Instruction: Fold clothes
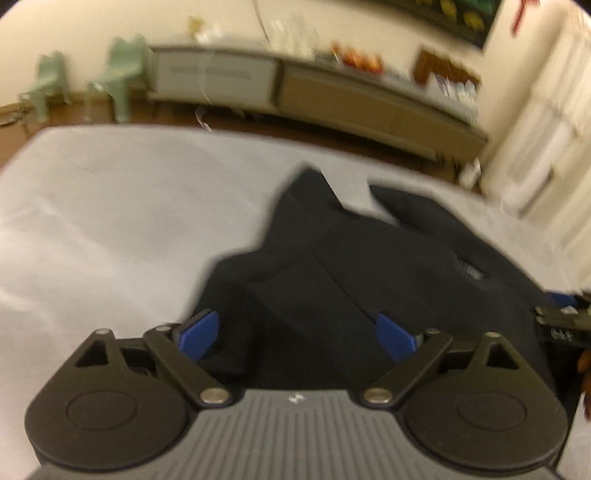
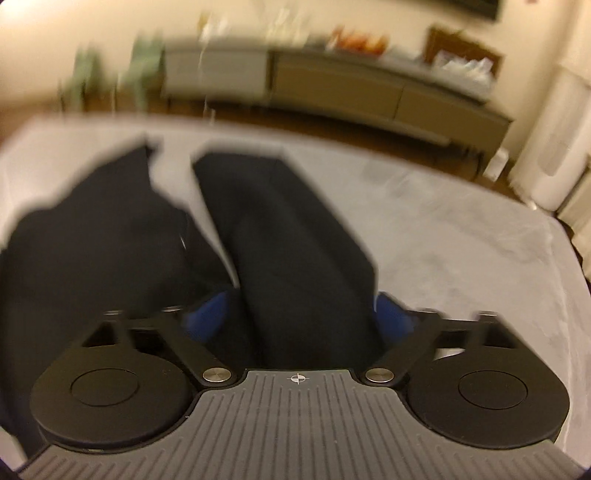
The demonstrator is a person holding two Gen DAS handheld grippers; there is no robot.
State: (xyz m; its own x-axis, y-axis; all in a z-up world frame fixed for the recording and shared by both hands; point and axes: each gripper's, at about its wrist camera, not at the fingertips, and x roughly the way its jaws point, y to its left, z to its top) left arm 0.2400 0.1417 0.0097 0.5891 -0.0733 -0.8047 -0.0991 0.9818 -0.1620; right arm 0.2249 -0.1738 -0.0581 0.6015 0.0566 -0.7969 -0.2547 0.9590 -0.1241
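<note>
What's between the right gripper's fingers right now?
A leg of the dark trousers runs through the open right gripper, between its blue fingers, seen in the right wrist view.

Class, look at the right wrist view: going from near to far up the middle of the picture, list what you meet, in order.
right gripper → dark trousers → grey bed sheet → brown floor → long low cabinet → cream wall
</note>
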